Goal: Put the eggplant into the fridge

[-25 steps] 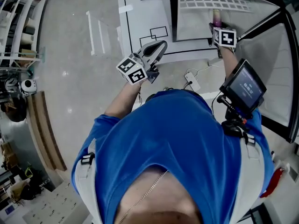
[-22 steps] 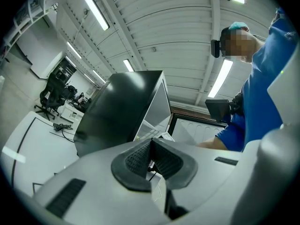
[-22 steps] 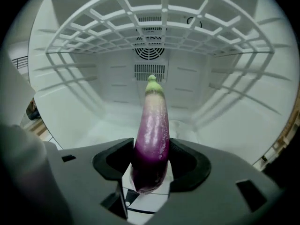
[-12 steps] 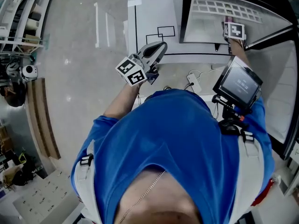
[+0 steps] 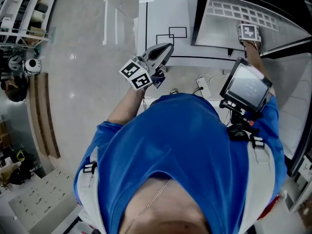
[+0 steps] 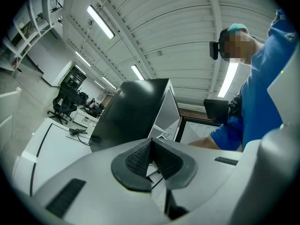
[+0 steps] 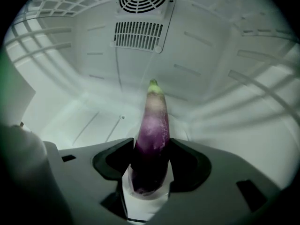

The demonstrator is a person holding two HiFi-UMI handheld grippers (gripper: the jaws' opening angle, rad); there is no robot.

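Right gripper (image 7: 151, 161) pinching the eggplant (image 7: 153, 125), stem tip at twelve o'clock toward the fridge (image 7: 215, 69) fan grille (image 7: 139, 35), left gripper (image 6: 151, 159) pressed together, out at its nine o'clock.

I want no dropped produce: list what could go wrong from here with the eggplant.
1. The right gripper clamps the eggplant by one end only, its green tip pointing into the fridge; it might pivot or slip.
2. If released before it rests on the fridge floor, it could drop and roll.
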